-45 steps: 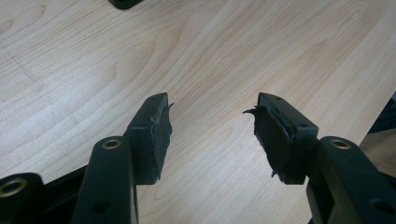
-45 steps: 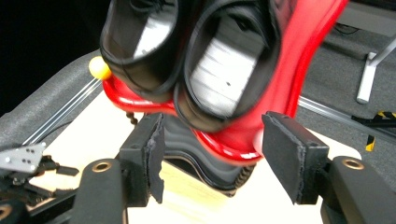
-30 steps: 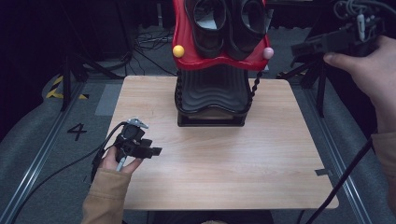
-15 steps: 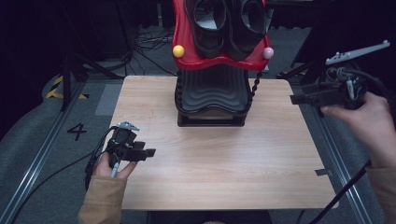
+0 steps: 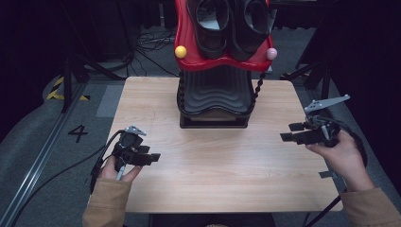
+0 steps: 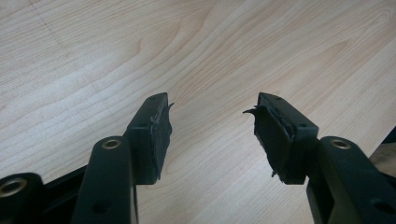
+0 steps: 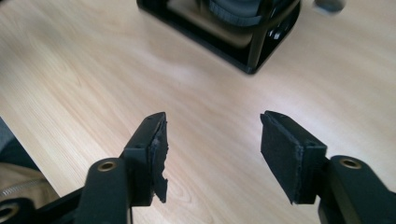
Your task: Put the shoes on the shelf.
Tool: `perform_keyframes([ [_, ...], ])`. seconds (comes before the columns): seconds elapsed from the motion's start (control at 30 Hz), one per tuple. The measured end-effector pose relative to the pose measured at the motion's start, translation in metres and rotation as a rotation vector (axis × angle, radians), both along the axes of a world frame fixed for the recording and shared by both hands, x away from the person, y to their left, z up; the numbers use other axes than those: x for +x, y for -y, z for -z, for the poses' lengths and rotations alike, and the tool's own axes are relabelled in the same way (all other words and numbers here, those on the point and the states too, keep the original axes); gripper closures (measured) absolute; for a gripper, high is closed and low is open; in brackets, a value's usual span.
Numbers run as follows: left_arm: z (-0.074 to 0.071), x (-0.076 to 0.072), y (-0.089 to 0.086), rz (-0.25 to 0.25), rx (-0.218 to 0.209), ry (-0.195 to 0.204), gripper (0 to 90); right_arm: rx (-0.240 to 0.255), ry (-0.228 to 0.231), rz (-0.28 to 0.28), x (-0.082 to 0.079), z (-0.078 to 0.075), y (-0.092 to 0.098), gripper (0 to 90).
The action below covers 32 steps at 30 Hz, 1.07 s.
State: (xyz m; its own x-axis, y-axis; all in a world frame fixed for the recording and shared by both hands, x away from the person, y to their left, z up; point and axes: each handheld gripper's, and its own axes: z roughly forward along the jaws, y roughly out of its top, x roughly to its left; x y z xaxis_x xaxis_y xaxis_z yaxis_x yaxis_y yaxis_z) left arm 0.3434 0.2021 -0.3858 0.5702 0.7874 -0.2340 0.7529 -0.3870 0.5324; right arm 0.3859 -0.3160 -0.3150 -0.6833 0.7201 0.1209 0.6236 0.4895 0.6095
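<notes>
My left gripper point(image 5: 152, 158) hovers low over the front left of the wooden table point(image 5: 213, 175), held in a hand with a tan sleeve. It is open, and in the left gripper view point(image 6: 212, 105) only bare wood lies between the worn pads. My right gripper point(image 5: 286, 132) is at the table's right edge, pointing left. Its jaws have just been closing a little but stand wide apart, with nothing between them in the right gripper view point(image 7: 212, 121). A black ribbed stand point(image 5: 215, 94) at the back centre carries a red tray point(image 5: 222, 61) with black shoes point(image 5: 213, 21).
A yellow ball point(image 5: 180, 51) and a pink ball point(image 5: 271, 53) sit at the red tray's corners. The stand's base point(image 7: 247, 42) lies ahead of the right gripper. Cables trail off both grippers. The floor at the left bears a painted 4 point(image 5: 78, 133) and striped tape point(image 5: 56, 90).
The right hand has come down from high at the upper right to just above the table's right edge. The left hand has barely moved.
</notes>
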Motion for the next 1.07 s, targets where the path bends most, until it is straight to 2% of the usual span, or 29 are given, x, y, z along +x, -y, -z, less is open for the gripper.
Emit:
perform_keyframes([
  [0.03,0.000,0.000,0.000,0.000,0.000,0.000,46.0,0.000,0.000,0.000,0.000,0.000,0.000,41.8],
  [0.07,0.001,0.001,0.000,0.003,0.008,0.003,46.0,-0.009,-0.007,-0.006,-0.001,0.014,-0.003,42.6],
  [0.13,0.003,0.002,0.002,0.000,0.009,-0.008,45.9,-0.009,-0.008,-0.016,-0.002,0.019,-0.004,42.6],
  [0.17,0.004,0.002,0.002,0.002,0.011,-0.009,45.9,-0.005,-0.011,-0.024,-0.003,0.029,-0.006,42.8],
  [0.23,0.005,0.003,0.003,0.002,0.011,-0.012,45.9,-0.030,0.004,-0.024,-0.006,0.043,-0.011,45.7],
  [0.3,0.006,0.003,0.003,0.007,0.013,-0.011,45.9,-0.029,-0.004,-0.059,-0.009,0.057,-0.014,45.9],
  [0.37,0.006,0.003,0.004,0.010,0.015,-0.012,45.9,-0.023,-0.014,-0.061,-0.010,0.063,-0.015,45.9],
  [0.53,0.009,0.004,0.007,0.018,0.024,-0.017,45.9,-0.002,-0.037,-0.022,-0.012,0.091,-0.015,48.4],
  [0.6,0.012,0.004,0.007,0.019,0.029,-0.019,46.0,-0.029,-0.063,-0.023,-0.011,0.102,-0.014,48.0],
  [0.63,0.013,0.005,0.007,0.020,0.029,-0.022,46.0,-0.046,-0.056,-0.023,-0.012,0.107,-0.013,48.0],
  [0.73,0.016,0.007,0.006,0.015,0.034,-0.027,46.0,-0.060,-0.081,-0.015,-0.012,0.122,-0.008,47.1],
  [0.9,0.023,0.008,0.006,0.018,0.041,-0.037,45.9,-0.080,-0.108,0.007,-0.008,0.138,-0.005,46.9],
  [1.07,0.033,0.011,0.003,0.018,0.053,-0.053,45.7,-0.090,-0.087,0.001,-0.007,0.143,-0.003,45.8],
])
